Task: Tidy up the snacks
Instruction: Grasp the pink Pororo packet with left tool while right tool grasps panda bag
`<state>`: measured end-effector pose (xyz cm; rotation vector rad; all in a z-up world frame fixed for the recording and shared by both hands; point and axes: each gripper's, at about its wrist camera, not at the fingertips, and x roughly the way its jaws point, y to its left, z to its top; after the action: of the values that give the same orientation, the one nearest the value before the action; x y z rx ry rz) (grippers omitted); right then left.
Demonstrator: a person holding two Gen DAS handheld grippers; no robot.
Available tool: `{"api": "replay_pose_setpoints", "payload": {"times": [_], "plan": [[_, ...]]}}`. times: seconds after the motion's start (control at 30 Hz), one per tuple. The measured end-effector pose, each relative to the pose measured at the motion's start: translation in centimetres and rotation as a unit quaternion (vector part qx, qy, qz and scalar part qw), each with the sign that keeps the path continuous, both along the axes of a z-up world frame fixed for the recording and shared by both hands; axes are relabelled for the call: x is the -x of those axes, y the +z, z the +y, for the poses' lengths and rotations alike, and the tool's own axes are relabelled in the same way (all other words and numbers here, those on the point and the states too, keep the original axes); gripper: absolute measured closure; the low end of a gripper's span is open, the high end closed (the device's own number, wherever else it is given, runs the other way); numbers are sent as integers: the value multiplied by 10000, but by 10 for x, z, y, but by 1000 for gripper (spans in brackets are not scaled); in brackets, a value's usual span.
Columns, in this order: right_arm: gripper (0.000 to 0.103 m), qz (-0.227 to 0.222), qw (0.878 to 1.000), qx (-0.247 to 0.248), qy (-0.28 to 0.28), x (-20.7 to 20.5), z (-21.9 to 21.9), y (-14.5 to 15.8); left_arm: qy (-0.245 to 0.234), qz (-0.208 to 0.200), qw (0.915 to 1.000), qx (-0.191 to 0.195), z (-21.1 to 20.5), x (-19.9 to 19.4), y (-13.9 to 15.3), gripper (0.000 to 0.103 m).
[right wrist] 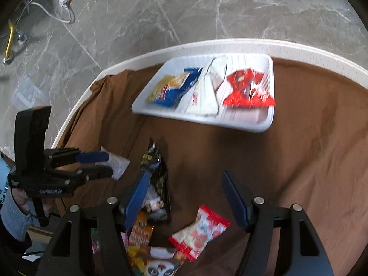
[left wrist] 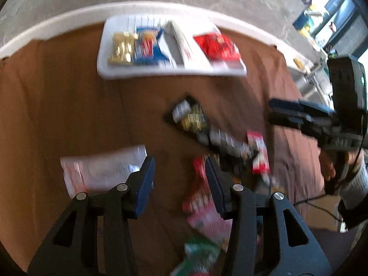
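Found the left gripper (left wrist: pixel 179 161) open above the brown cloth (left wrist: pixel 69 115), with nothing between its blue pads (left wrist: pixel 145 184). Found the right gripper (right wrist: pixel 186 173) open too, wider and likewise empty, poised over the near pile. Noted heavy blur in both views.

Counted three snacks already in the white tray (right wrist: pixel 264 124) at the far edge of the table: a yellow-and-blue packet (right wrist: pixel 174 87) on the left, a white packet (right wrist: pixel 204 96) in the middle, a red packet (right wrist: pixel 248 87) on the right.

Located the rest loose on the cloth, nearer: a black packet (right wrist: pixel 156 177) just behind the right gripper's left finger, a red-and-white packet (right wrist: pixel 202 230) nearer still, then an orange packet (right wrist: pixel 142 227) and a panda-printed packet (right wrist: pixel 158 264) overlapping at the near edge. Spotted a pale, part-clear packet (left wrist: pixel 101 172) lying apart to the left, just beside the left gripper's left finger.

Judged all of them light, soft, crinkly film pouches, probably slippery and easily crushed by a hard squeeze. Judged a flat sealed edge or corner the best hold, pinched across the seam rather than the puffed middle. Expected trouble lifting from flat cloth: a risk of pinching fabric together with film, or of dragging a neighbour out of the overlapping pile. Reckoned the pale packet, lying alone, the easiest pick for the left gripper.
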<state>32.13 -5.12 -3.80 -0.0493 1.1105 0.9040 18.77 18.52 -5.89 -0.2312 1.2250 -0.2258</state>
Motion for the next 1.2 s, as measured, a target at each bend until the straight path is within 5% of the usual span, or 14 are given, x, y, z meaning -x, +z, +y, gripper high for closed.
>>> {"api": "replay_pose_setpoints", "payload": {"times": [0.33,0.6,1.2], "plan": [[34,-256,9991,235,259,29,4,-6,-233,669,9971,291,-39,66,-25,59],[33,-346,9978,402,401,50,-2,-3,-159,936,9947,383,-55,81,-38,59],[29,803,9948,609,142,107,-34,-48,-68,979,9942,432,-58,69,-43,54]]}}
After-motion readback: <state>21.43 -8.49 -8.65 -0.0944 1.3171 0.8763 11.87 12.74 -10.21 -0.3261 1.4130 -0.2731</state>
